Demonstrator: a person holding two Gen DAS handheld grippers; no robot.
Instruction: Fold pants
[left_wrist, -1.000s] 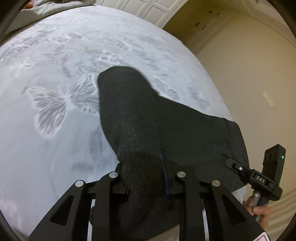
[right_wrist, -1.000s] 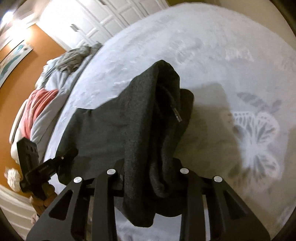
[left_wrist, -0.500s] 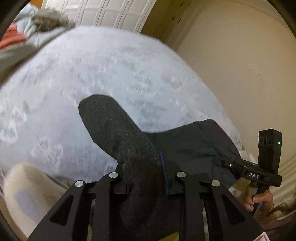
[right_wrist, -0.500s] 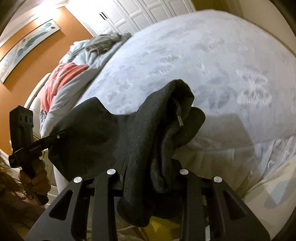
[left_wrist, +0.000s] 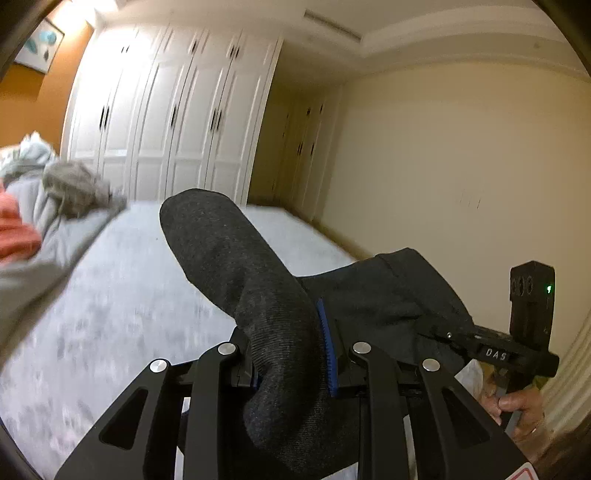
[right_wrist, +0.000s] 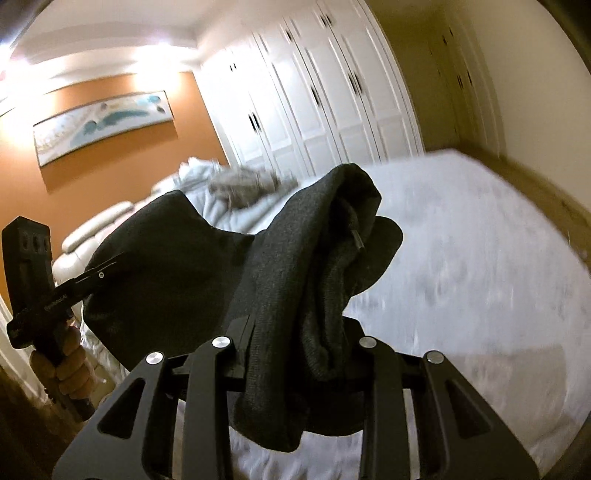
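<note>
The dark grey pants hang in the air between both grippers, lifted off the pale bed. My left gripper is shut on a bunched fold of the pants, which rises past its fingers. My right gripper is shut on another bunched part of the pants, with a drawstring tip showing. Each gripper shows in the other's view: the right gripper at the right of the left wrist view, the left gripper at the left of the right wrist view, both pinching the cloth.
A pile of grey and red bedding and clothes lies at the bed's head. White wardrobe doors stand behind the bed, a beige wall to the right, an orange wall with a picture to the left.
Both grippers have risen and tilted up with the pants. The cloth has left the bed surface, and the views now look across the room instead of down on the bed.
</note>
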